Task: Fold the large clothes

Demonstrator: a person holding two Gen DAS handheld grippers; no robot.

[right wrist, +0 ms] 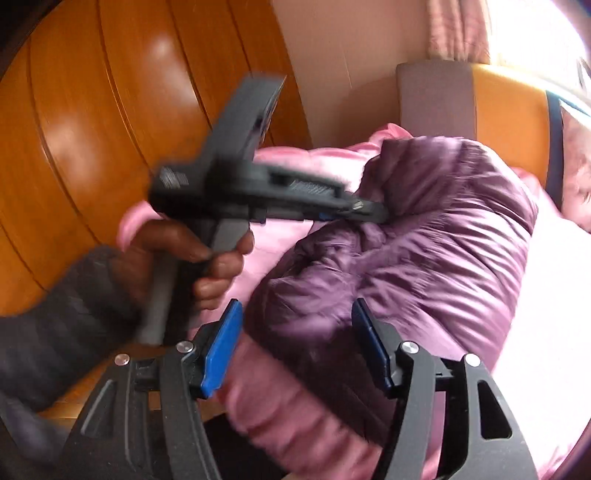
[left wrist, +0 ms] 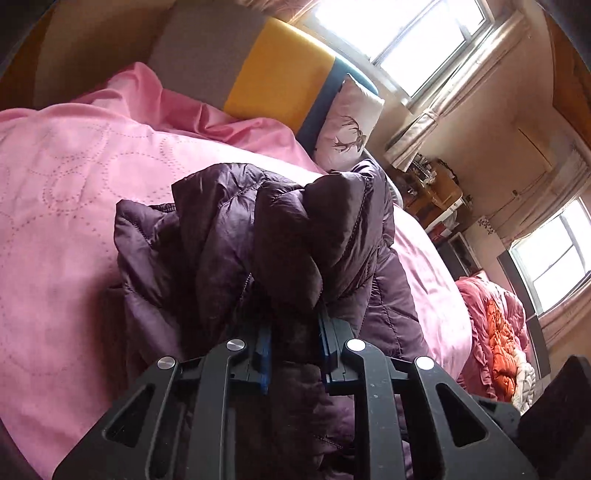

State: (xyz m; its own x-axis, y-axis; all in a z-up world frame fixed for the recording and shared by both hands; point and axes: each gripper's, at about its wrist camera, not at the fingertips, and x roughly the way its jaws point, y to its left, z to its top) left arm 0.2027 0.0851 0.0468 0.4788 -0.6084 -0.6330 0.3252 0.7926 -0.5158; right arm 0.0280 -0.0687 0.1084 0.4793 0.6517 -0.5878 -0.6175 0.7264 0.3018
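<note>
The purple puffer jacket [left wrist: 258, 236] lies bunched on the pink bedspread [left wrist: 66, 192], and I have a thick fold of it lifted off the bed. My left gripper [left wrist: 293, 325] is pinched onto that fold: in the left wrist view the quilted fabric fills the gap between the blue pads [left wrist: 264, 354] and drapes over both fingers, hiding the tips. The rest of the jacket trails down toward the right side of the bed.

From the right wrist view I see the same jacket [right wrist: 424, 251] as a glossy heap, with the left gripper [right wrist: 365, 214] reaching into it from the left, its tip buried in a crease. The person's left hand [right wrist: 192, 254] is wrapped around that tool's handle, with a dark sleeve [right wrist: 66, 314] behind it. This view is motion-blurred.

My right gripper [right wrist: 295, 347] is spread wide, its blue pads [right wrist: 219, 354] well apart, holding nothing; the jacket's near edge sits between and beyond the fingers, and I cannot tell whether it touches them.

Further out: a yellow, grey and blue headboard [left wrist: 280, 77], a deer-print pillow [left wrist: 347, 125] leaning against it, bright windows [left wrist: 417, 33], and a wooden wardrobe [right wrist: 110, 110].
</note>
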